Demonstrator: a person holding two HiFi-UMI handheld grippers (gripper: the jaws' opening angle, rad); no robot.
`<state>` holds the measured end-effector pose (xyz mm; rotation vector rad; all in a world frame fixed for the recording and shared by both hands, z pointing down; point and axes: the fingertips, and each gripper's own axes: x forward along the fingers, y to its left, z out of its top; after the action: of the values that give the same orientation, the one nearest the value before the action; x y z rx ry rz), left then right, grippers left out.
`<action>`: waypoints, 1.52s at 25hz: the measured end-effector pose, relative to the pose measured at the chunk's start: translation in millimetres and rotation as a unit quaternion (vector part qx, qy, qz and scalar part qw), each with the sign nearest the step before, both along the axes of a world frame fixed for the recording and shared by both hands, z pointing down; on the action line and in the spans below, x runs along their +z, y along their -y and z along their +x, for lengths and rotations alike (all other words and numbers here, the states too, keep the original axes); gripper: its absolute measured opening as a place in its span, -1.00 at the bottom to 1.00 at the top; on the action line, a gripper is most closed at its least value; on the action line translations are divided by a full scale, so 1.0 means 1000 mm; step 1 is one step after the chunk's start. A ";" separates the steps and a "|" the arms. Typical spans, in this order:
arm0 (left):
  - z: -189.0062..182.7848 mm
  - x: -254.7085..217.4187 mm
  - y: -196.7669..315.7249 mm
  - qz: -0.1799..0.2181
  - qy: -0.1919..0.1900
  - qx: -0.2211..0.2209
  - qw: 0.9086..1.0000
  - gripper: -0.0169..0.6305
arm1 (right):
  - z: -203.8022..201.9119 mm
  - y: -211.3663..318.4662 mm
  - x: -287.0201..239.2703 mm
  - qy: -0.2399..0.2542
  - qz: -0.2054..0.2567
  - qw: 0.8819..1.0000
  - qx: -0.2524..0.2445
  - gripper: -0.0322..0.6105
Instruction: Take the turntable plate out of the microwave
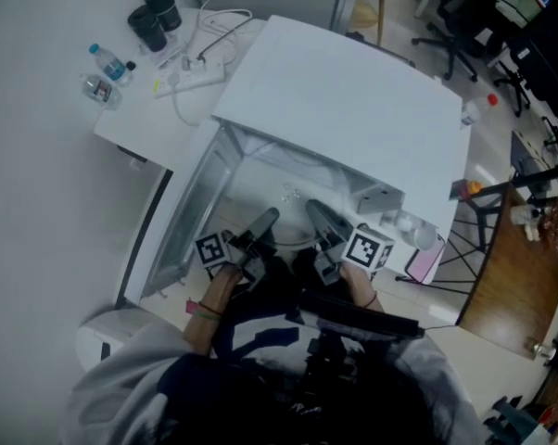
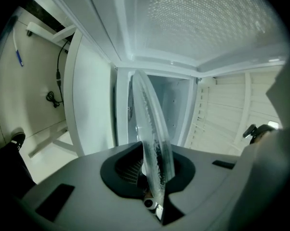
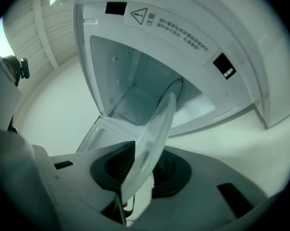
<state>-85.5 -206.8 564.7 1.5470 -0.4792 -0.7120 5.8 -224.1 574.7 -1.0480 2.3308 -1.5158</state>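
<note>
The clear glass turntable plate (image 1: 294, 236) is at the mouth of the white microwave (image 1: 353, 109), whose door (image 1: 179, 235) hangs open to the left. In the head view, my left gripper (image 1: 263, 222) and right gripper (image 1: 318, 217) reach side by side to the plate's near edge. In the left gripper view the plate (image 2: 152, 129) stands edge-on between the pads, with the left gripper (image 2: 154, 179) shut on its rim. In the right gripper view the plate (image 3: 155, 136) leans across the jaws and the right gripper (image 3: 140, 170) grips its edge before the bare cavity (image 3: 135, 93).
On the white table behind the microwave lie a power strip (image 1: 197, 75) with cables, a water bottle (image 1: 110, 64) and dark cups (image 1: 156, 15). A wooden table (image 1: 513, 286) and office chairs (image 1: 464, 28) stand to the right. My arms fill the near foreground.
</note>
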 end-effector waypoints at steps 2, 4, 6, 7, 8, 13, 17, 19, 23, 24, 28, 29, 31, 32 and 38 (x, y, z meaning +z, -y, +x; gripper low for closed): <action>-0.001 -0.005 -0.003 0.011 0.011 0.007 1.000 -0.85 | -0.002 -0.003 -0.005 0.016 0.002 1.000 0.006 -0.63; -0.001 -0.012 -0.006 0.028 0.026 0.017 0.999 -0.84 | -0.002 -0.008 -0.010 0.021 0.005 1.000 0.011 -0.63; 0.000 -0.019 -0.009 0.046 0.039 0.027 0.998 -0.85 | 0.000 -0.014 -0.014 0.020 0.009 1.000 0.020 -0.63; 0.001 -0.022 -0.012 0.053 0.045 0.033 0.997 -0.85 | 0.001 -0.018 -0.015 0.022 0.011 0.999 0.026 -0.63; 0.002 -0.025 -0.016 0.058 0.049 0.039 0.996 -0.84 | 0.003 -0.022 -0.018 0.025 0.012 0.999 0.032 -0.63; 0.004 -0.037 -0.031 0.075 0.057 0.058 0.994 -0.85 | 0.003 -0.041 -0.031 0.041 0.030 0.997 0.050 -0.63; 0.002 -0.045 -0.048 0.075 0.054 0.060 0.994 -0.85 | 0.000 -0.057 -0.040 0.044 0.038 0.997 0.050 -0.63; 0.000 -0.046 -0.055 0.077 0.057 0.057 0.994 -0.85 | -0.002 -0.064 -0.042 0.045 0.039 0.997 0.047 -0.63; -0.005 -0.050 -0.065 0.085 0.068 0.049 0.993 -0.84 | -0.006 -0.074 -0.042 0.045 0.033 0.998 0.037 -0.63; -0.005 -0.052 -0.068 0.088 0.072 0.048 0.992 -0.84 | -0.006 -0.077 -0.043 0.047 0.031 0.998 0.036 -0.63; -0.003 -0.063 -0.083 0.098 0.079 0.027 0.992 -0.84 | -0.006 -0.088 -0.052 0.062 0.037 0.997 0.013 -0.63; -0.003 -0.066 -0.087 0.099 0.080 0.018 0.992 -0.84 | -0.006 -0.090 -0.055 0.067 0.039 0.997 0.004 -0.63; -0.001 -0.073 -0.099 0.098 0.080 0.001 0.992 -0.85 | -0.006 -0.098 -0.060 0.073 0.042 0.996 -0.013 -0.63; 0.002 -0.076 -0.106 0.097 0.077 -0.008 0.992 -0.85 | -0.004 -0.104 -0.062 0.072 0.042 0.996 -0.019 -0.63; 0.036 -0.088 -0.147 0.112 0.069 -0.038 0.991 -0.85 | 0.031 -0.141 -0.079 0.049 0.068 0.995 -0.055 -0.63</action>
<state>-49.9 -59.8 476.8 1.8051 -0.5805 -0.7396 36.5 -83.5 495.5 -0.8078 2.4198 -1.3869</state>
